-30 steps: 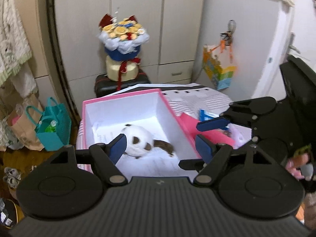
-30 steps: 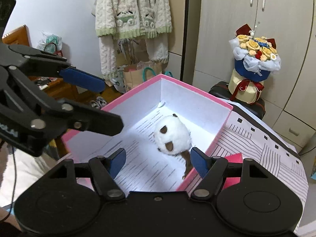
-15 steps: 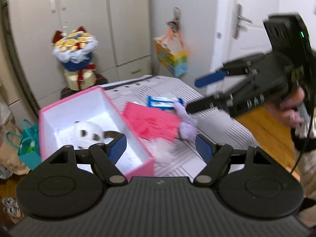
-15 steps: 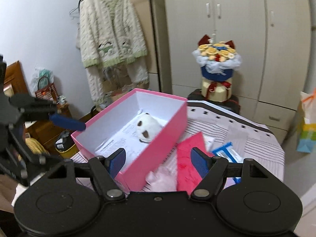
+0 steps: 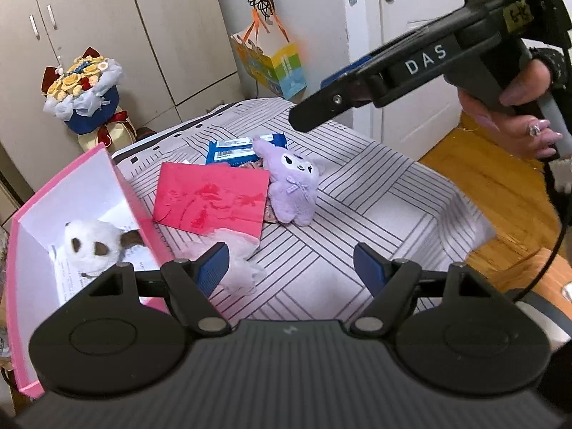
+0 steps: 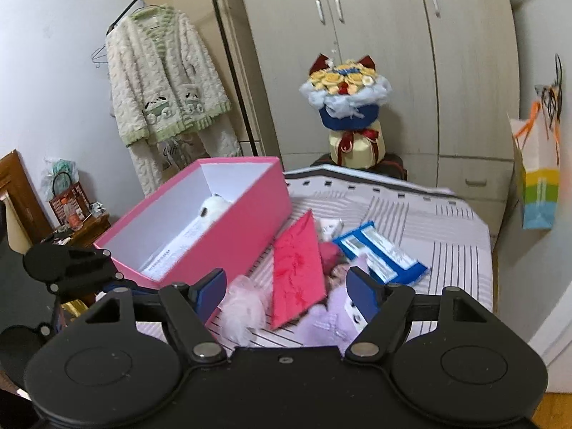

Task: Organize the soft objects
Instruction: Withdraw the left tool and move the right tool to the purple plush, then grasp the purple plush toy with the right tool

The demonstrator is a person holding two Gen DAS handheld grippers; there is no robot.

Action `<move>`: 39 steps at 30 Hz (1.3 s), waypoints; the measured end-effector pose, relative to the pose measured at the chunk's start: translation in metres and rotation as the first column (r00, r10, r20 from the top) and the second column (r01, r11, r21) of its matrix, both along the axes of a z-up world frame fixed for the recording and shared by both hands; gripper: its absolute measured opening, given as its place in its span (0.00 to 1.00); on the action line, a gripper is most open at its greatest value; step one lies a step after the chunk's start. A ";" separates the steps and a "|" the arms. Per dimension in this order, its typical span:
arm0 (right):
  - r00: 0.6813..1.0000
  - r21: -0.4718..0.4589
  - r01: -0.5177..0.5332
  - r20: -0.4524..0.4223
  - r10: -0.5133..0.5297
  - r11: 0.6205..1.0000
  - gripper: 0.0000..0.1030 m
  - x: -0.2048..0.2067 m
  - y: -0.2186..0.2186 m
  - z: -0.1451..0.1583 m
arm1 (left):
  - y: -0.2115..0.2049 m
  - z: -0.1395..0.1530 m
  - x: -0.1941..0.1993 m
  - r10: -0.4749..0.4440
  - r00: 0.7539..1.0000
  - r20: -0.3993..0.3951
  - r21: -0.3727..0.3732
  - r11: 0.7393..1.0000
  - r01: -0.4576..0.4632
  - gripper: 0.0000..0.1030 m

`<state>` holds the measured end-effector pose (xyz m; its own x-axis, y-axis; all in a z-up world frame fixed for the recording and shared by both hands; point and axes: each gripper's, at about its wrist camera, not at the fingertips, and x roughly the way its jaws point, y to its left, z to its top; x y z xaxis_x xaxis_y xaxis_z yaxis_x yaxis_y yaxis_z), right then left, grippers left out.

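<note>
Your left gripper (image 5: 291, 268) hangs over the striped table (image 5: 375, 193) with its blue pads spread wide and nothing between them. Your right gripper (image 6: 286, 286) is spread just as wide and also grips nothing; from the left camera you see it reaching in from the upper right, with your hand (image 5: 518, 107) wrapped round its handle.

The pink box (image 5: 121, 193) sits on the left part of the table, open at the top. The white plush toy with brown patches (image 5: 91, 243) lies inside it on a printed sheet. The purple plush toy (image 5: 295, 182) sits upright on the table, well outside the box, touching the right edge of the red envelope (image 5: 214, 196). A pale pink fluffy toy (image 5: 236, 261) lies on the table just beside the box, partly under the envelope's near corner and close to your left gripper's left pad. A blue packet (image 5: 243, 146) lies behind the purple toy.

Beyond the table a flower bouquet (image 6: 345, 89) stands before the cupboard, and a cream knitted cardigan (image 6: 161, 82) hangs on a rail at the left
</note>
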<state>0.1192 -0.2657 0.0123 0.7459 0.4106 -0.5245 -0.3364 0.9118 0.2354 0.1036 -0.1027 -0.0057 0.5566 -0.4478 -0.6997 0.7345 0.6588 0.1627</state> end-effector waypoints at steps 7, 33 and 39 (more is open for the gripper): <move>0.999 0.043 0.032 -0.015 -0.031 0.999 0.76 0.011 -0.030 -0.050 | -0.022 -0.034 0.019 0.022 1.000 0.014 -0.075 0.997 -0.021 0.71; 0.992 0.130 -0.103 -0.056 0.111 0.986 0.77 0.080 -0.053 -0.126 | -0.042 -0.100 0.073 0.244 0.957 -0.154 -0.332 0.900 -0.283 0.32; 0.995 0.156 -0.081 -0.050 0.090 0.984 0.66 0.070 -0.059 -0.130 | -0.039 -0.109 0.076 0.263 0.945 -0.195 -0.398 0.859 -0.322 0.29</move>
